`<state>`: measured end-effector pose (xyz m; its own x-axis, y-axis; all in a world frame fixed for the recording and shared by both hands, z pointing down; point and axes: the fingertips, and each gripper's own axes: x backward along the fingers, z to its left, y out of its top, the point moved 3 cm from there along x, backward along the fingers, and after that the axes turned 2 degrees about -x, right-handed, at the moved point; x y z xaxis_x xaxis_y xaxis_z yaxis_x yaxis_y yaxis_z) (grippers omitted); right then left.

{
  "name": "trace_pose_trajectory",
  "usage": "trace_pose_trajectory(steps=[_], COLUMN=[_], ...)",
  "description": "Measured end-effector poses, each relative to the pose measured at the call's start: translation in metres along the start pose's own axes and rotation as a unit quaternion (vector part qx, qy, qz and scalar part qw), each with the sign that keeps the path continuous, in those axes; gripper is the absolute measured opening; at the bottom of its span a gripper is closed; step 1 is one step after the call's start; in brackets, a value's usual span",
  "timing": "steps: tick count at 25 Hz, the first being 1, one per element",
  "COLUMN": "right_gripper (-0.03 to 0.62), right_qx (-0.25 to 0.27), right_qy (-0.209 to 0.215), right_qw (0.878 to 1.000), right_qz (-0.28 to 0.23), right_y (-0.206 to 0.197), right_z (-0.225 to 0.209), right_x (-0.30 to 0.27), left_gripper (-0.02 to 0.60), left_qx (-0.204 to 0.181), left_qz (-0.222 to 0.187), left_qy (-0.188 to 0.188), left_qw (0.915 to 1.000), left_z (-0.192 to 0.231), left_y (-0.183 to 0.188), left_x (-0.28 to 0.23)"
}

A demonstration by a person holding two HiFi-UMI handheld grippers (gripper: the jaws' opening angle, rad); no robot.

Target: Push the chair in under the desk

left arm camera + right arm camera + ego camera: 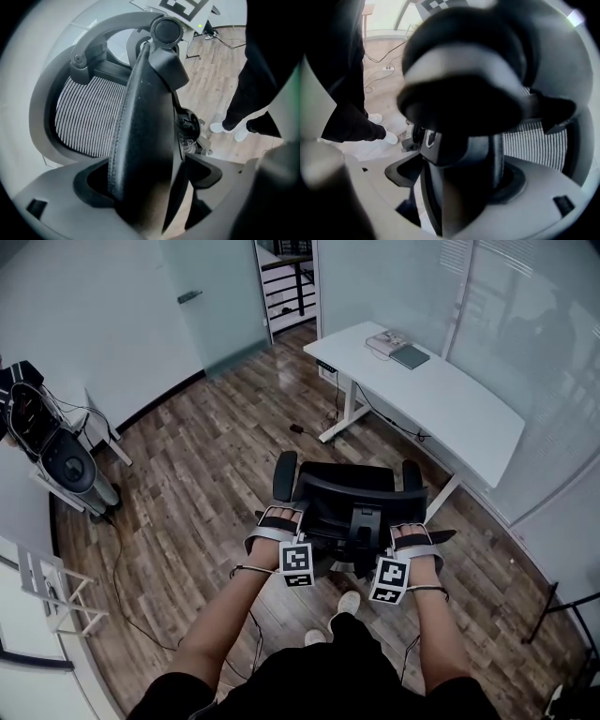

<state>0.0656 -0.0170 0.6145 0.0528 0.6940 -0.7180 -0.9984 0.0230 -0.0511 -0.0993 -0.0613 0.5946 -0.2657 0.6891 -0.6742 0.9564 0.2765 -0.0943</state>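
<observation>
A black office chair (347, 498) stands on the wooden floor, its back toward me and its seat facing the white desk (441, 395) a short way beyond. My left gripper (277, 521) is at the rear end of the chair's left armrest (285, 474), and my right gripper (411, 535) is at the rear end of the right armrest (411, 474). In the left gripper view the black padded armrest (145, 117) fills the gap of the left gripper (145, 187). The right gripper (461, 187) is likewise closed round the armrest (464, 154).
A notebook (410, 356) and papers lie on the desk's far end. An exercise machine (56, 451) stands at the left with a cable (122, 568) trailing over the floor. A glass wall runs behind the desk. My white shoes (349, 601) are just behind the chair.
</observation>
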Motion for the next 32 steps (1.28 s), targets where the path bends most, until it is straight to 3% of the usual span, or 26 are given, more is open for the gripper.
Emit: trace_pose_trajectory(steps=[13,32], right_gripper=[0.400,0.400], right_qx=[0.015,0.011], right_qy=[-0.004,0.005], right_qw=[1.000,1.000], right_qz=[0.016,0.026], right_y=[0.000,0.002], right_z=[-0.016,-0.060], right_x=[-0.017,-0.063], left_gripper=[0.457,0.457], left_qx=[-0.004,-0.023], left_qz=[-0.012,-0.024], left_qy=[0.025,0.019], left_qw=[0.9996,0.9993], left_z=[0.025,0.075], left_y=[-0.008,-0.029], left_x=[-0.021,-0.075])
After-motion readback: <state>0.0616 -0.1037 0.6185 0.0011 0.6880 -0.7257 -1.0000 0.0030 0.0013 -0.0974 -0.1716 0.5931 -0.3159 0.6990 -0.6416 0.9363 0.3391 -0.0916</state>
